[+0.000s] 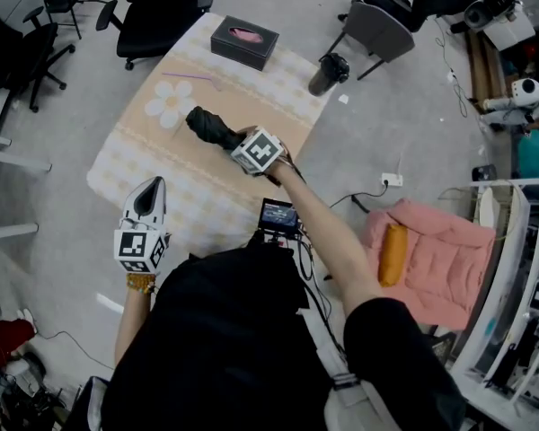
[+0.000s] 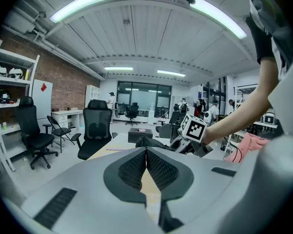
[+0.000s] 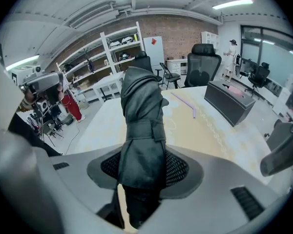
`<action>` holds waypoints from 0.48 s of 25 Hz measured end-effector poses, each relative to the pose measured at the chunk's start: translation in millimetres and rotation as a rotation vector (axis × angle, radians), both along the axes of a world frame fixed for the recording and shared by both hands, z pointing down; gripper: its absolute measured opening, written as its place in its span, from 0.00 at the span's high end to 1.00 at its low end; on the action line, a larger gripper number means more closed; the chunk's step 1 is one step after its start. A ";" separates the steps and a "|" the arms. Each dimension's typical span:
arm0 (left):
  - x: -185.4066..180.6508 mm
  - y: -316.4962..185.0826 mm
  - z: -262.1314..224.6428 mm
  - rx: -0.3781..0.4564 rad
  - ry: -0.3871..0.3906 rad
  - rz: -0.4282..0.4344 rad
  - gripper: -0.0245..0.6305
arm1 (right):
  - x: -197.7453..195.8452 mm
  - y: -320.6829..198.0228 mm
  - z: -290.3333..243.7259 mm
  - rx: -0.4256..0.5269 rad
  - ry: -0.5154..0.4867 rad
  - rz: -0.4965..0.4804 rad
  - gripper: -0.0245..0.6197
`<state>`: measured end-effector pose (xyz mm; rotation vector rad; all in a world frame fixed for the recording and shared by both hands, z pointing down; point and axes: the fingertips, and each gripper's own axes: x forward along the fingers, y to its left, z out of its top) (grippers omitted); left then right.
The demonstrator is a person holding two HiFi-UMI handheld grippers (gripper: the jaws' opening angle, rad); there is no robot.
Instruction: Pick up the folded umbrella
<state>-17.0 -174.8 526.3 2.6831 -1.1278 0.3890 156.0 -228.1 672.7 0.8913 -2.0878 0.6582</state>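
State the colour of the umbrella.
Black. The umbrella shows best in the right gripper view.

Two grippers: the left gripper (image 2: 146, 152) and the right gripper (image 1: 226, 138). One folded umbrella (image 3: 141, 126), black, sits between the right jaws. One surface (image 1: 126, 164) lies under both pairs of jaws and bears one printed daisy (image 1: 169, 101) just ahead of the right jaws. On it, beyond those jaws, lie one purple straw (image 1: 190, 75) and one black tissue box (image 1: 243, 41). One dark cylinder (image 1: 328, 72) stands farther off, to their right. At least four office chairs (image 1: 162, 7) ring the surface. Behind the right jaws are one small screen (image 1: 278, 214), one pink cushion (image 1: 431, 250) and one orange object (image 1: 392, 254) on it.
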 end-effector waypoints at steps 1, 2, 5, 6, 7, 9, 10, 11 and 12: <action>1.7 -1.2 -1.4 0.004 0.000 0.006 0.94 | 0.1 0.6 -4.0 0.003 -0.008 0.007 0.66; 3.7 -2.5 -3.3 0.007 0.001 0.013 0.94 | 0.4 0.6 -9.0 0.011 -0.016 0.013 0.66; 9.9 -5.4 -8.2 0.016 0.003 0.035 0.94 | 0.2 -1.6 -25.3 0.056 -0.036 0.024 0.66; 11.8 -5.8 -9.3 0.019 0.004 0.042 0.94 | -0.8 -2.4 -30.9 0.075 -0.045 0.026 0.66; 13.8 -6.0 -10.4 0.022 0.006 0.049 0.94 | -1.5 -2.2 -36.2 0.089 -0.053 0.029 0.66; 18.0 -6.6 -13.2 0.028 0.009 0.064 0.94 | -1.3 -0.4 -46.1 0.103 -0.064 0.044 0.66; 19.9 -7.2 -14.8 0.032 0.010 0.071 0.94 | -0.9 0.3 -50.5 0.109 -0.070 0.055 0.66; 21.7 -7.7 -16.3 0.035 0.012 0.079 0.94 | -0.5 0.9 -54.6 0.115 -0.077 0.068 0.66; 23.3 -8.1 -17.7 0.038 0.013 0.086 0.94 | -0.3 1.6 -58.1 0.122 -0.085 0.079 0.66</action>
